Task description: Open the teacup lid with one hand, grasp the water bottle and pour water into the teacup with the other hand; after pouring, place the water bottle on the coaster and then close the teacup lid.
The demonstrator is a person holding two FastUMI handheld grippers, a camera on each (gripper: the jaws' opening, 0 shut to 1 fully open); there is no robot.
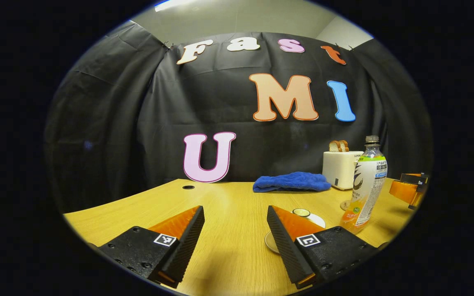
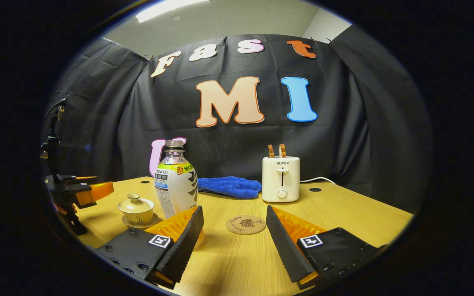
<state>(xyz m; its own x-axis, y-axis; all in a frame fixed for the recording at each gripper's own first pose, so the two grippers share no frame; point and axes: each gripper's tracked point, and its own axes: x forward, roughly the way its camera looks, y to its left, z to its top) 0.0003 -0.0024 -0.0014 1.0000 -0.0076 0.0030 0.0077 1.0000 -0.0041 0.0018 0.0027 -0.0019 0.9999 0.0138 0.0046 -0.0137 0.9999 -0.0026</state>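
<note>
Teacup (image 2: 137, 211), lid (image 2: 135, 201) on and saucer (image 2: 140, 224) beneath, sits at lower left of the right gripper view, just left of the water bottle (image 2: 175, 183); in the left gripper view it lies low and right of centre, half hidden behind that gripper's right finger. The step in hand, by all appearances, is the first one: lifting the lid. Left gripper (image 1: 235, 242) hangs over the table (image 1: 228, 205) with its fingers spread wide and nothing between them. It would do well to swing right, centre the lid's small knob between the pads, pinch gently and lift straight up, so the cup does not skid on its saucer. Right gripper (image 2: 234, 242) is likewise spread and empty, with the bottle's base just behind its left finger; it needs to shift left until the bottle's waist sits squarely between both pads before squeezing. The bottle's neck appears uncapped, so it must stay upright until it is over the cup. On the count: one teacup with one lid, one bottle, one round coaster (image 2: 245, 225) at centre, one blue cloth (image 2: 229, 186), one toaster (image 2: 280, 179) holding two slices of bread, two grippers.
</note>
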